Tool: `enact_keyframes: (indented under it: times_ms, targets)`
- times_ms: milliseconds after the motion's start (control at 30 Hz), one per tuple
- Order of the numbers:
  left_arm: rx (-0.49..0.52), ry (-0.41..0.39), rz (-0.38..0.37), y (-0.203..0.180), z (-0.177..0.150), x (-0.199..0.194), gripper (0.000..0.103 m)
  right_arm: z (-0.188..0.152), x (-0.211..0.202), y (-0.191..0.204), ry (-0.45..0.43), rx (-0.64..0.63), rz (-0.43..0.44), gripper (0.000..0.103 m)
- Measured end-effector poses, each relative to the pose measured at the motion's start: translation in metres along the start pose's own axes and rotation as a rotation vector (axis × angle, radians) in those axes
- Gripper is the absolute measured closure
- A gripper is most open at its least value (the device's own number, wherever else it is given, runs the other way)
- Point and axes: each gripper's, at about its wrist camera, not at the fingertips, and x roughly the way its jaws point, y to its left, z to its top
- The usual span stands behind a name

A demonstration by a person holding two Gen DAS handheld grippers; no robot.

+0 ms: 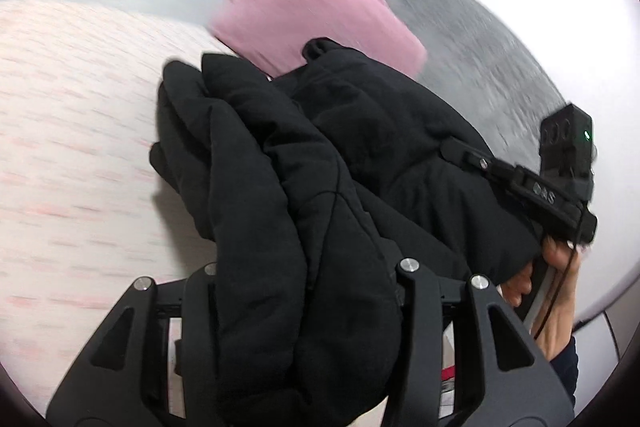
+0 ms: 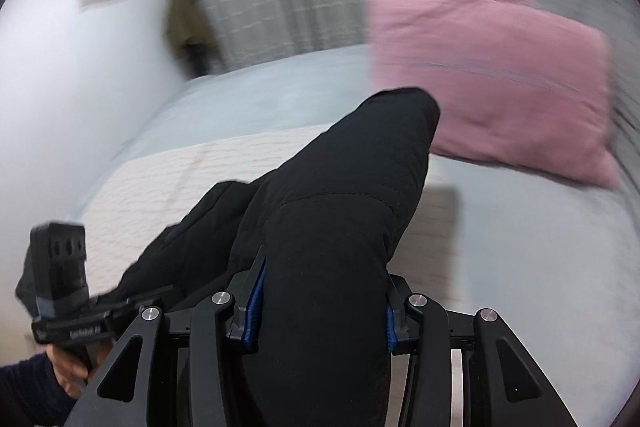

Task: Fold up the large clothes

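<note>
Both grippers are clamped on the black puffer jacket (image 1: 304, 163), left gripper (image 1: 308, 279) and right gripper (image 2: 320, 291) each bunching thick, soft, likely slippery padding, so grip seams.

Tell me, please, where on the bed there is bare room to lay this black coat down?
The pale blue sheet below the pink pillow is bare, and so is the pink-flecked blanket beside the black coat. It is crowded by the pillow and the grey cushion.
</note>
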Motion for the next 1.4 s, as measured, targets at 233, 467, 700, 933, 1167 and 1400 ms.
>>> enact_keyframes:
  times_ms: [233, 467, 700, 933, 1167, 1400]
  targets:
    - [0.104, 0.252, -0.011, -0.034, -0.059, 0.098, 0.043, -0.071, 0.012, -0.200, 0.172, 0.339, -0.111, 0.046]
    - [0.045, 0.275, -0.102, -0.015, -0.058, 0.096, 0.041, -0.124, 0.009, -0.230, 0.036, 0.492, -0.121, 0.036]
    - [0.040, 0.246, -0.096, -0.024, -0.070, 0.113, 0.040, -0.127, -0.001, -0.214, 0.054, 0.412, -0.160, 0.024]
    - [0.061, 0.232, -0.094, -0.021, -0.067, 0.115, 0.046, -0.156, 0.028, -0.232, 0.138, 0.559, 0.020, 0.020]
    - [0.117, 0.218, -0.189, -0.036, -0.060, 0.136, 0.050, -0.112, -0.017, -0.190, 0.118, 0.296, -0.122, 0.046]
    - [0.066, 0.270, -0.185, -0.042, -0.066, 0.154, 0.038, -0.132, -0.010, -0.232, 0.183, 0.427, -0.234, 0.023]
